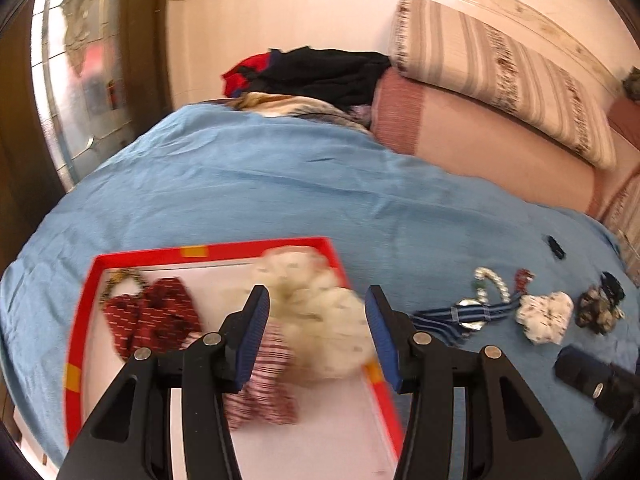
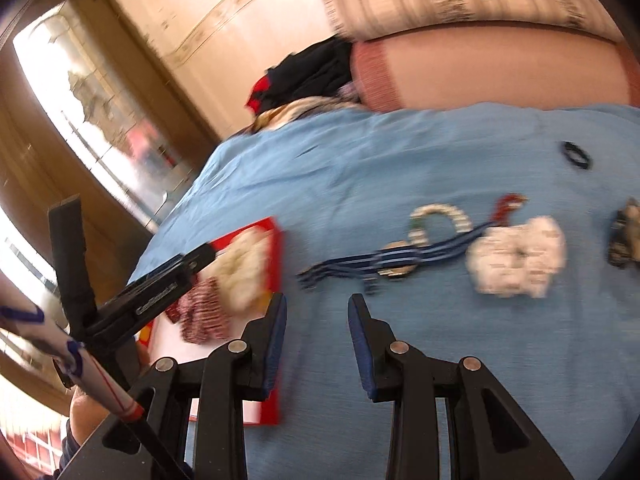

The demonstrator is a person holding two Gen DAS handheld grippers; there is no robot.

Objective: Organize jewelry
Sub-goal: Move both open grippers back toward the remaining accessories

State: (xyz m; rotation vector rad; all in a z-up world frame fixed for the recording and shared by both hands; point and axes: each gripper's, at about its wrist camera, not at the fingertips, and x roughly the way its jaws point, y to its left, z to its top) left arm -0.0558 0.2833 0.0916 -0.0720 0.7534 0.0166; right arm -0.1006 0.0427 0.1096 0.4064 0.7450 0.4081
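Observation:
A red-rimmed box lies on the blue bedspread. In it are dark red scrunchies, a red-white striped scrunchie and a blurred cream scrunchie. My left gripper is open over the box, with the cream scrunchie between its fingers but not gripped. To the right lie a bead bracelet, a blue striped watch band, a white scrunchie and a dark patterned scrunchie. My right gripper is open and empty above the bedspread, short of the watch band.
Striped pillows and a pink bolster line the bed's far side. A pile of dark clothes sits at the back. A small black hair tie lies farther out. A door stands at left.

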